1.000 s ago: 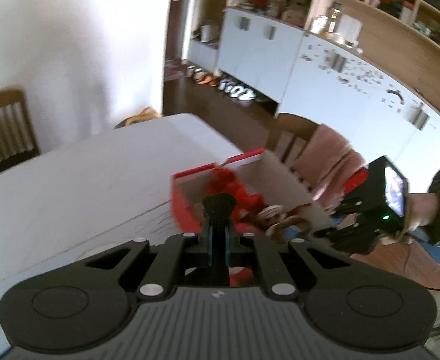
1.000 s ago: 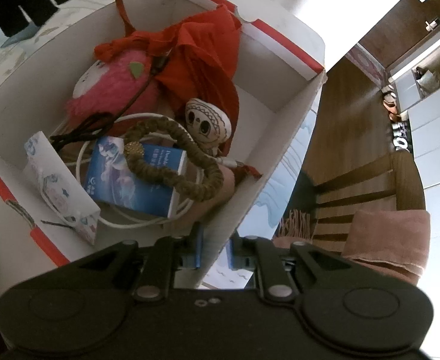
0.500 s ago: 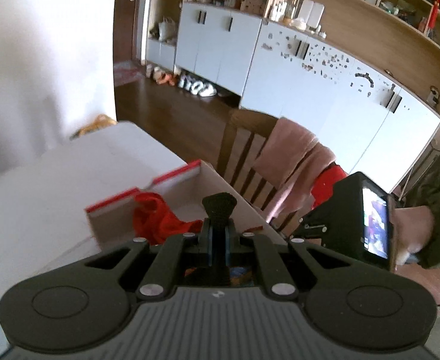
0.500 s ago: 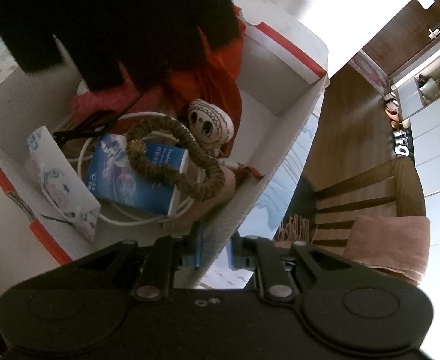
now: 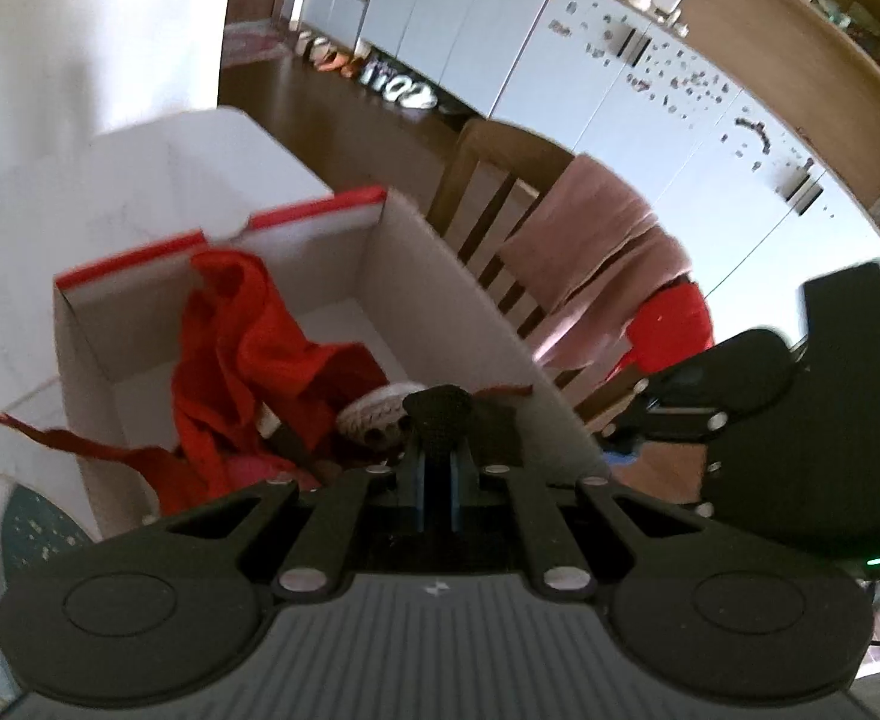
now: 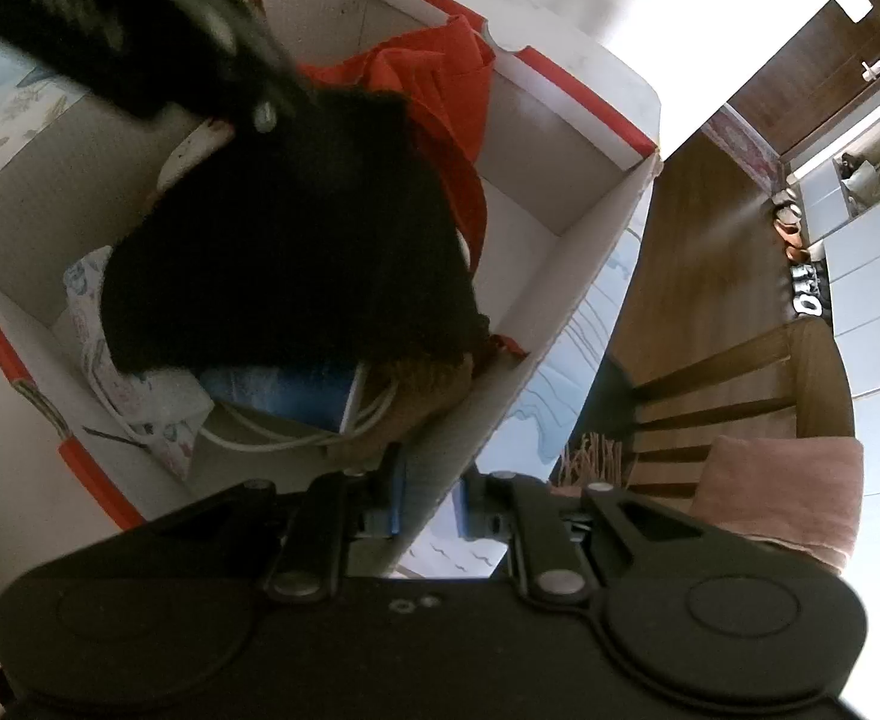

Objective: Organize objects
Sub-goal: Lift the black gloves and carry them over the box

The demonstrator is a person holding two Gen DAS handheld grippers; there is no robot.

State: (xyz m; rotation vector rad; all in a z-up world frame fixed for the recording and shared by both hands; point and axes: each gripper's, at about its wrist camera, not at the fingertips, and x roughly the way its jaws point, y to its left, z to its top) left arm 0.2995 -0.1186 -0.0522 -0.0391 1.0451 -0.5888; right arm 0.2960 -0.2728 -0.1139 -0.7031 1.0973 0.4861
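A white cardboard box (image 5: pixel 416 276) with red edges stands on the table. It holds a red cloth (image 5: pixel 248 360), a small doll (image 5: pixel 374 420), a blue packet (image 6: pixel 296 390), a white cable (image 6: pixel 272 438) and a patterned tissue pack (image 6: pixel 140 402). My left gripper (image 5: pixel 438 468) is shut on a black fuzzy textile (image 6: pixel 296 240), which hangs low over the box's inside and hides much of the contents. My right gripper (image 6: pixel 431 498) is shut on the box's near side wall (image 6: pixel 458 420), one blue pad on each face.
The table (image 5: pixel 158 168) carries a pale patterned cloth (image 6: pixel 566 390). A wooden chair (image 5: pixel 500 180) draped with a pink towel (image 5: pixel 596 240) stands right beside the box. White cupboards (image 5: pixel 560 72) and shoes on the wooden floor lie farther off.
My left gripper has come down and forward with the black textile, from beside the box to over its inside; it now covers the doll and pink plush. The right gripper and box kept still.
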